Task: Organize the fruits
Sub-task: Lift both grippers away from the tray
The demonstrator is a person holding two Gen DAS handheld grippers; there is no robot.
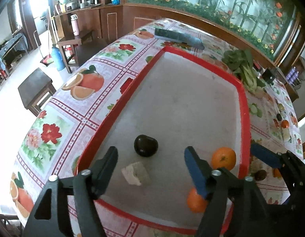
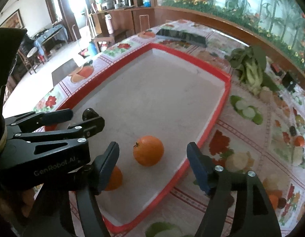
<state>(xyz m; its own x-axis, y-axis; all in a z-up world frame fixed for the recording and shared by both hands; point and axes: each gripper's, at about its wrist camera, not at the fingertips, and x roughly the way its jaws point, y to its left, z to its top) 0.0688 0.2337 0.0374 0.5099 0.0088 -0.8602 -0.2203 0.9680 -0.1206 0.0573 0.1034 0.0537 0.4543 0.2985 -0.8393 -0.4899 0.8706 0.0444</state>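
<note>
Two oranges point(image 2: 148, 150) lay in red tray point(image 1: 243, 102) | avocado point(image 1: 145, 145) near left gripper point(image 1: 150, 170) | right gripper point(image 2: 153, 166) also gaped empty | advice: retreat upward, avoid nudging fruit.

**Two wrist cameras, one red tray**

Left wrist view sits close above the near left corner of the red tray point(image 1: 243, 106), tilted steeply down and looking along its own fingers toward the far cabinet wall. The right gripper point(image 1: 219, 162) pokes in at its right edge. Right wrist view hangs just as close over the near right rim of the tray point(image 2: 215, 118), same downward tilt, same heading, with the left gripper point(image 2: 83, 116) at its left. Both share the tray floor, the oranges point(image 2: 148, 150), the greens point(image 1: 245, 67) and the flowered tablecloth point(image 1: 89, 106).
</note>
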